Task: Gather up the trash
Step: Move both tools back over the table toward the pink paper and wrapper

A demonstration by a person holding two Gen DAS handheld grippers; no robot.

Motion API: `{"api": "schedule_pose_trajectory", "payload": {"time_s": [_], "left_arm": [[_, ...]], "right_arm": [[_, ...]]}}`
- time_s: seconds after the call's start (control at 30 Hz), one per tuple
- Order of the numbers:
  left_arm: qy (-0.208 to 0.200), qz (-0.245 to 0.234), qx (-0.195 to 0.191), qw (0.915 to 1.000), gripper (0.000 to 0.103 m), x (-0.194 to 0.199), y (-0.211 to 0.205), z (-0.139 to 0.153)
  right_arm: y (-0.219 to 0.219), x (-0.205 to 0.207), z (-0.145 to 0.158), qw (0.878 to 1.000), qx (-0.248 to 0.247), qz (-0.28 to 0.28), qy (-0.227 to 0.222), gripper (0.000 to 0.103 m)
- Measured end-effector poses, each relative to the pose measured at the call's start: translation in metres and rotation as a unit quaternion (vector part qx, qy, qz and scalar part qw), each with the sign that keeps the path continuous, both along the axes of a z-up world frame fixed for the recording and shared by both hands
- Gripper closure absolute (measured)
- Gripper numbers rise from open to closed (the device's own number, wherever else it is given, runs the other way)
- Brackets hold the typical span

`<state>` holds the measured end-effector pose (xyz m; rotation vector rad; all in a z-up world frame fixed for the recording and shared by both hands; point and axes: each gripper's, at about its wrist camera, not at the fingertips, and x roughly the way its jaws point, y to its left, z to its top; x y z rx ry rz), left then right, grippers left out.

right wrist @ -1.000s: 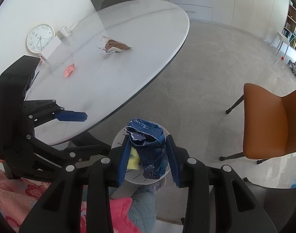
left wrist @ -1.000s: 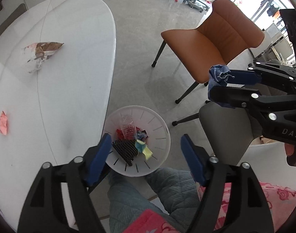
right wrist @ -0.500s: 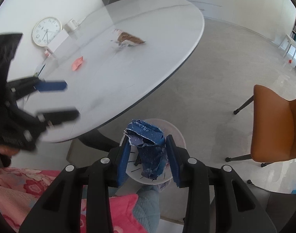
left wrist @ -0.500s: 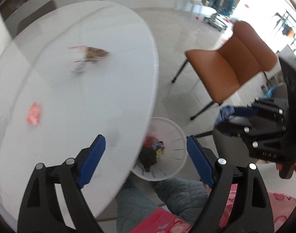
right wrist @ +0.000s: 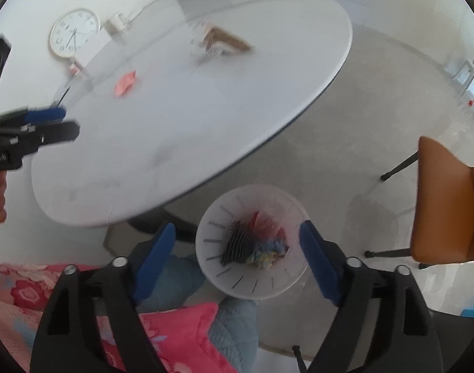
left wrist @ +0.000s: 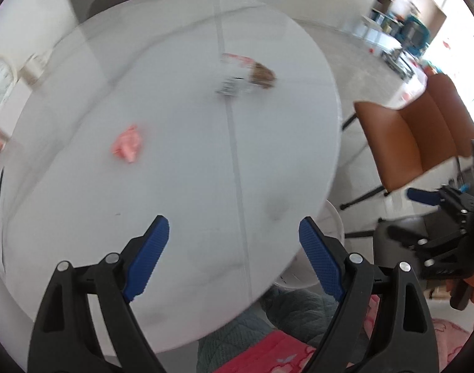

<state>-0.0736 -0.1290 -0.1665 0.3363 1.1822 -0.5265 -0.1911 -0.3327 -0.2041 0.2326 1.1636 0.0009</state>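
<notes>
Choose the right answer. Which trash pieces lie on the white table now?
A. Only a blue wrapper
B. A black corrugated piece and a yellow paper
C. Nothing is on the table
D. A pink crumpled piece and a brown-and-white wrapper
D: the pink crumpled piece and the brown-and-white wrapper both lie on the white table, apart from each other; the black corrugated piece is in the white bin on the floor.

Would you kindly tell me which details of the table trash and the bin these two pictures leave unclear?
- Brown and white wrapper: motion blur in both views; its print is unreadable.
- Pink scrap: blurred; paper or plastic cannot be told.
- White bin: in the left wrist view the table hides all but its rim.
- Bin contents: right wrist view, blurred jumble; single pieces are hard to separate.
</notes>
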Motion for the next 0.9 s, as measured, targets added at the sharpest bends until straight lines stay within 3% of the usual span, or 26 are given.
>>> {"api": "schedule_pose_trajectory", "payload": {"time_s": [0.17,0.33,0.63,0.9], "left_arm": [[-0.009,0.057,-0.004,0.9983,0.019,0.028,0.03,0.002],[-0.028,0.076,0.002,0.9967,0.014,0.053,0.05,0.0],[-0.016,0.042,0.006,0.999,0.014,0.105,0.058,-0.028],[0.0,0.004,0.013,0.9999,0.014,0.153,0.048,-0.064]], "right_arm": [[-0.006,0.02,0.026,0.999,-0.015,-0.024,-0.031,0.005],[-0.003,0.05,0.042,0.998,-0.026,-0.041,-0.047,0.002],[0.013,0.117,0.045,0.994,-0.005,-0.091,-0.055,0.002],[0.038,0.17,0.029,0.993,0.005,-0.111,-0.038,0.002]]}}
